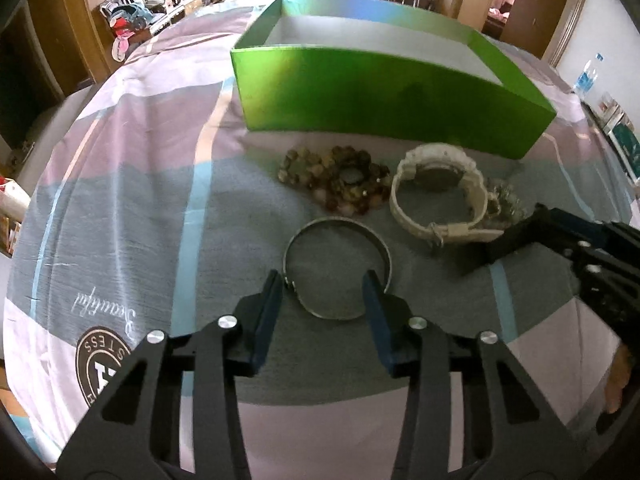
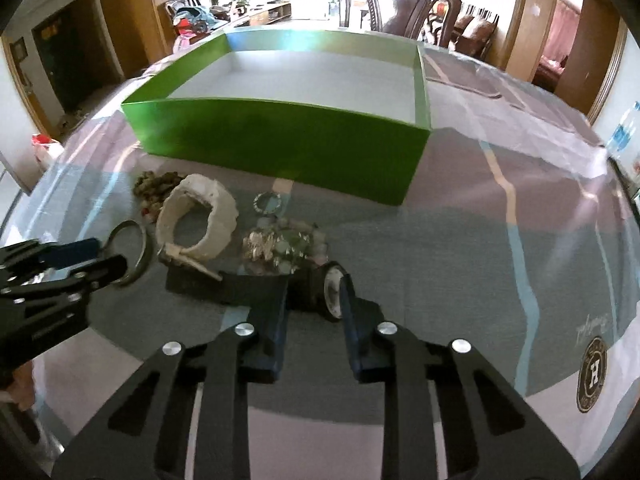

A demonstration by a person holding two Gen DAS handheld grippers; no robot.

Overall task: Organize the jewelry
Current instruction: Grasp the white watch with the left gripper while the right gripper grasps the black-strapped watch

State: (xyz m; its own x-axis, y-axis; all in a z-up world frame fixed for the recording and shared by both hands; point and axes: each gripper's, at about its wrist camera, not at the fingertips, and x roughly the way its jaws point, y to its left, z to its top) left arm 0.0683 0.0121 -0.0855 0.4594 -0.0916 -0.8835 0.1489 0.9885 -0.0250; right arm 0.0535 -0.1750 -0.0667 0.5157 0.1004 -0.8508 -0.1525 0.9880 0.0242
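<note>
A silver bangle (image 1: 332, 222) lies on the grey-and-pink cloth. My left gripper (image 1: 324, 280) straddles it, and both blue pads touch its sides, so it is shut on the bangle. In the right wrist view the same gripper (image 2: 104, 260) shows at the left with the bangle (image 2: 143, 240) between its fingers. My right gripper (image 2: 314, 304) is shut on a black watch (image 2: 333, 286) with a white face; the watch's strap trails off to the left. Behind the jewelry stands an open green box (image 1: 360, 96), white inside, with nothing in it.
On the cloth before the box lie a brown beaded bracelet (image 1: 336, 176), a white watch (image 1: 436, 184), a pale crystal bracelet (image 2: 284, 244) and a small ring (image 2: 267, 202). A dark wooden chair (image 2: 400, 0) stands behind the table. A water bottle (image 1: 586, 76) is at the far right.
</note>
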